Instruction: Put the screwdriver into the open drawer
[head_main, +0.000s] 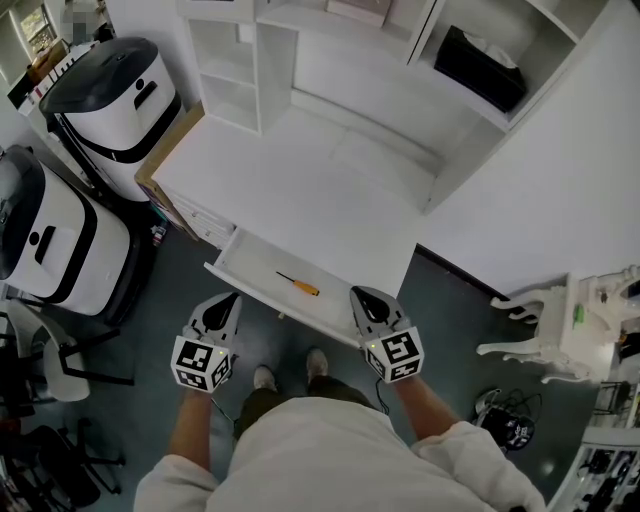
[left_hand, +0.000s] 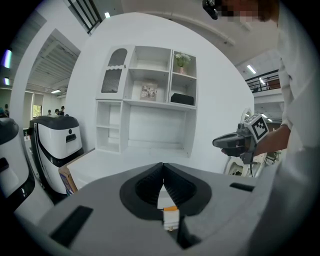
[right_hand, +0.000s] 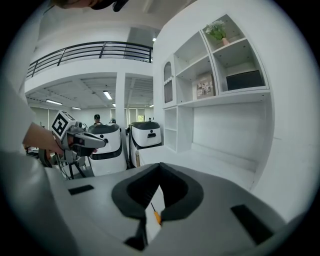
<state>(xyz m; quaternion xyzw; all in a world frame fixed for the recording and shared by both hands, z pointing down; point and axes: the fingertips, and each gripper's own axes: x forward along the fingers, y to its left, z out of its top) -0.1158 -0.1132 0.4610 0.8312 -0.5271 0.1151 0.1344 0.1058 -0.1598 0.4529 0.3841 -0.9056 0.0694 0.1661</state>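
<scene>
The screwdriver (head_main: 300, 285), thin with an orange handle, lies flat inside the open white drawer (head_main: 258, 262) that juts out from the white desk (head_main: 330, 190). Both grippers hang just in front of the drawer's front edge, clear of it. My left gripper (head_main: 236, 296) is off the drawer's left part; its jaws meet at the tips (left_hand: 163, 164) with nothing between them. My right gripper (head_main: 356, 292) is off the drawer's right end, jaws also together (right_hand: 160, 164) and empty. Through the gap under them the right gripper view shows the screwdriver (right_hand: 156, 216) below.
A white shelf unit (head_main: 420, 40) stands on the desk's back, with a black box (head_main: 478, 68) in one bay. Two white-and-black machines (head_main: 120, 95) and a cardboard box (head_main: 165, 155) stand at the left. A white stand (head_main: 570, 330) is at the right. The person's feet (head_main: 290, 372) are below the drawer.
</scene>
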